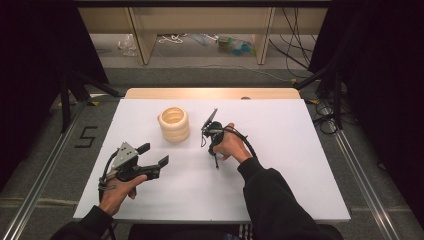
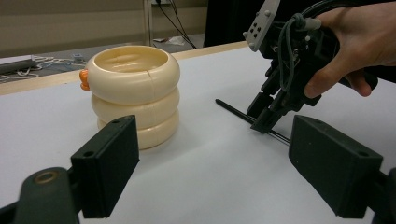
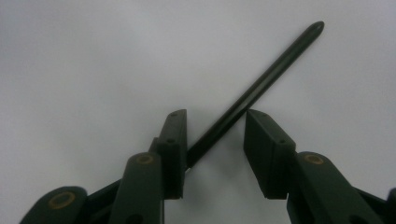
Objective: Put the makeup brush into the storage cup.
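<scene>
Two tools: one in each hand, both over the white table (image 1: 300, 165).
Left gripper (image 1: 154, 155): lower left of the high view, held low and level, jaws wide apart and empty; in the left gripper view its pads (image 2: 108, 163) frame the scene from the bottom corners.
Step in hand: judged from the frames, closing on the thin black rod (image 3: 254, 93) lying flat on the table.
Right gripper (image 1: 215, 150): centre of the high view, tipped down onto the table, its jaws part closed with the rod between them and not yet clamped.
Contact: in the right gripper view the rod touches the left pad (image 3: 173, 144), while a gap remains to the right pad.
Rod position: it runs diagonally toward the upper right of the right gripper view, crossing the pads at a slant.
Doing it well: close slowly, keep the tips down at the table, and square the wrist so that both pads meet the rod flat; a slanted pinch could roll it out.
Ring stack (image 1: 174, 124): cream rings stacked upright, above centre-left in the high view, apart from the rod.
Risk: the rod is thin, so lift only when the grip is firm.
</scene>
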`<state>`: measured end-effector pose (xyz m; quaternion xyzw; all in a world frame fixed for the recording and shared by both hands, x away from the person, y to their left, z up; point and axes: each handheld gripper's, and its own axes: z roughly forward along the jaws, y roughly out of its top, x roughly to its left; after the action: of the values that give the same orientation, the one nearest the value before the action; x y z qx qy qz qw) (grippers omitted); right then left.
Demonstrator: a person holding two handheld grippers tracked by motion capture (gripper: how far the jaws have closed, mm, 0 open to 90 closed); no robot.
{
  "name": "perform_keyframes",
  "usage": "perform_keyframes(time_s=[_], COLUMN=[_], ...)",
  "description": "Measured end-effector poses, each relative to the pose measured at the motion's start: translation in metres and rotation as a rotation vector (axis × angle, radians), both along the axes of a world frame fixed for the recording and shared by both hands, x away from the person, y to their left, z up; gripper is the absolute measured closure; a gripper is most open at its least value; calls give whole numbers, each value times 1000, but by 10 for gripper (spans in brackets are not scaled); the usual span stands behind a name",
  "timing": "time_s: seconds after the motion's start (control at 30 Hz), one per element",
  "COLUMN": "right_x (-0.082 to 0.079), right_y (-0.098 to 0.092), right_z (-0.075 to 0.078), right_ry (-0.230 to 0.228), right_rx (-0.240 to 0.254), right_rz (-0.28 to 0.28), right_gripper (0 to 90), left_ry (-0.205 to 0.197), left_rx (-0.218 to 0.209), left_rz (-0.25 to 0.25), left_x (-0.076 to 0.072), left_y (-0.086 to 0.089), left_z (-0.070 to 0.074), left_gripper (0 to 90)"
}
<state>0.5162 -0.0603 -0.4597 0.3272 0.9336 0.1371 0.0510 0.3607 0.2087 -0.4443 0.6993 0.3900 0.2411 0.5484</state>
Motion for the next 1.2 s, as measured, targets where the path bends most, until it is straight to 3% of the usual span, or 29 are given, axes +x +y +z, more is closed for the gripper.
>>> perform_keyframes(time_s=[0.4, 0.5, 0.6, 0.63, 0.73, 0.9, 1.2], right_x=[3, 6, 6, 5, 7, 7, 9], right_y=[-5, -7, -7, -4, -4, -1, -2], right_z=[2, 2, 2, 4, 3, 4, 4], right_ry=[25, 19, 21, 50, 30, 54, 60], right_rx=[-29, -37, -48, -54, -63, -75, -73], right_rz=[12, 37, 36, -4, 28, 4, 16], right_gripper=[719, 746, 754, 760, 769, 778, 824], left_ry=[1, 1, 0, 0, 0, -3, 0], left_rx=[0, -1, 1, 0, 1, 4, 1], left_rz=[0, 1, -1, -1, 0, -2, -1], left_x=[0, 0, 0, 0, 0, 0, 0], left_y=[0, 0, 0, 0, 0, 0, 0], left_z=[0, 0, 0, 0, 0, 0, 0], left_gripper=[159, 160, 159, 160, 159, 160, 160])
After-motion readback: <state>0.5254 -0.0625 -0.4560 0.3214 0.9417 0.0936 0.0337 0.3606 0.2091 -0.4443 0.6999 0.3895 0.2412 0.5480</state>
